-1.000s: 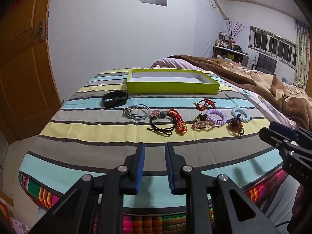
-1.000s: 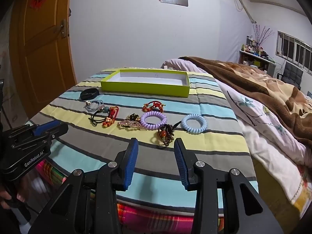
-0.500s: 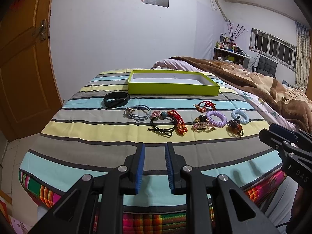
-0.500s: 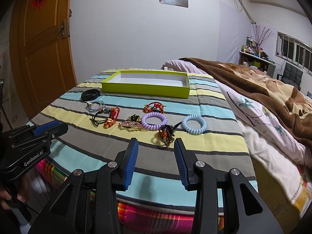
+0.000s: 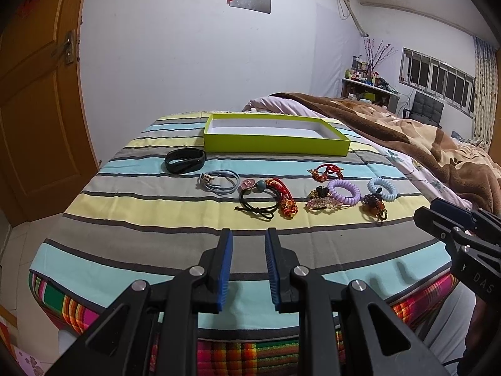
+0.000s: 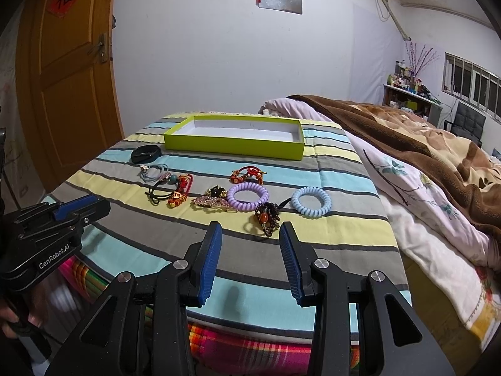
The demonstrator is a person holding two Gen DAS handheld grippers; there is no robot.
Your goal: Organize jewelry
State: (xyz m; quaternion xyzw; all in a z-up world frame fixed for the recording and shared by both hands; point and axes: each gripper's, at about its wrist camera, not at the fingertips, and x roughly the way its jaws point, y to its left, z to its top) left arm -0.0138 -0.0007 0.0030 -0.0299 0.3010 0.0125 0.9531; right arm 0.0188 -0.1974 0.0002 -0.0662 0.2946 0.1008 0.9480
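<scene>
Left tool (image 5: 247,244): jaws apart with nothing between them, hanging above the near edge of the striped cloth (image 5: 150,213); it also shows at the left of the right wrist view (image 6: 81,208).
Right tool (image 6: 250,238): jaws set wide apart and holding nothing, above the near part of the cloth, short of the beaded bracelet (image 6: 266,217); its tip enters the left wrist view from the right (image 5: 438,214).
Hand (image 6: 14,326): part of a person's hand grips the handle of the left tool at the lower left edge of the right wrist view.
Surface: the striped cloth covers the end of a bed, with a plaid cloth (image 5: 266,354) showing under its near edge.
Tray (image 5: 275,147): a shallow green box with a white inside, at the far side of the cloth, with nothing in it.
Black band (image 5: 184,160): lies just in front of the tray's left corner.
Grey hair tie (image 5: 219,181): nearer than the black band, to its right.
Black hair tie (image 5: 258,203): has a round pink charm and a teal bead, and touches the red and gold knotted cord (image 5: 286,202).
Small red bracelet (image 5: 327,170): lies alone in front of the tray's right half.
Purple coil tie (image 5: 344,191): beside a glittery hair clip (image 5: 322,203).
Blue coil tie (image 5: 382,188): rightmost piece, just behind the beaded bracelet.
Blanket (image 6: 407,131): brown, bunched over the bed to the right.
Door (image 6: 69,72): wooden, at the left.
</scene>
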